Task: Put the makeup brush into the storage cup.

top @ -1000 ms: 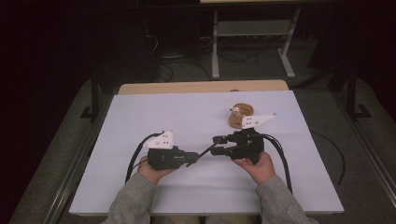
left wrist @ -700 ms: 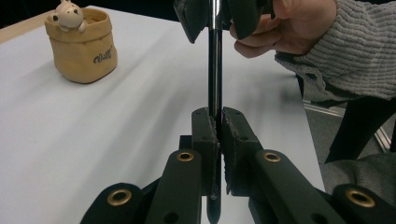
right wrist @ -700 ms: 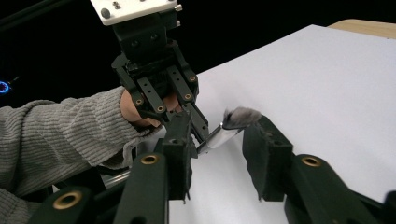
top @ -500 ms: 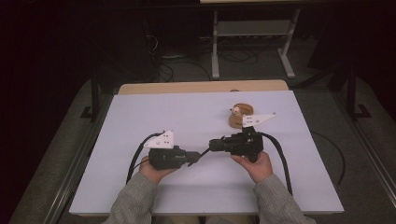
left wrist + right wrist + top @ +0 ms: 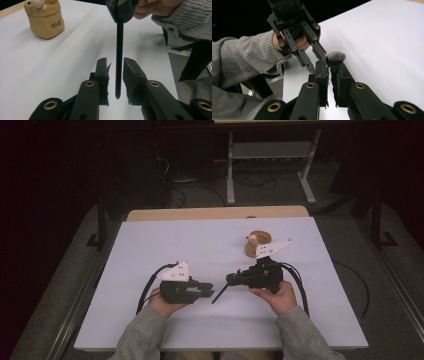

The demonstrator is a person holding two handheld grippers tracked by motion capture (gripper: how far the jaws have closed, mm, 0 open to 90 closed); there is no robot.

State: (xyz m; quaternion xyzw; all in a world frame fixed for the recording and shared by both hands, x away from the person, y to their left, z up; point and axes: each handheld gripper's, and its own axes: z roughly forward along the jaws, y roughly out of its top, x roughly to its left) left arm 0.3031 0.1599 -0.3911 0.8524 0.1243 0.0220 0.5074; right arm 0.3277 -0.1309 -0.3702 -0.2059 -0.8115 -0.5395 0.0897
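A black makeup brush with a grey bristle head hangs between the two grippers over the white table. My right gripper is shut on the brush close to its head. The thin handle slants down-left towards the person. My left gripper has just been opening. The handle's end stands between its jaws with a gap on each side, touching neither pad. In the high view the left gripper faces the right one, tips almost meeting.
A tan fabric pouch with a small toy figure in it stands on the far right part of the table. Cables trail from both grippers. A wooden strip edges the table's far side, with dark floor and a metal stand beyond.
The right gripper's jaws, open around the brush a second ago, closed on it. The left gripper's jaws then came apart from the handle. Neither hand shifted.
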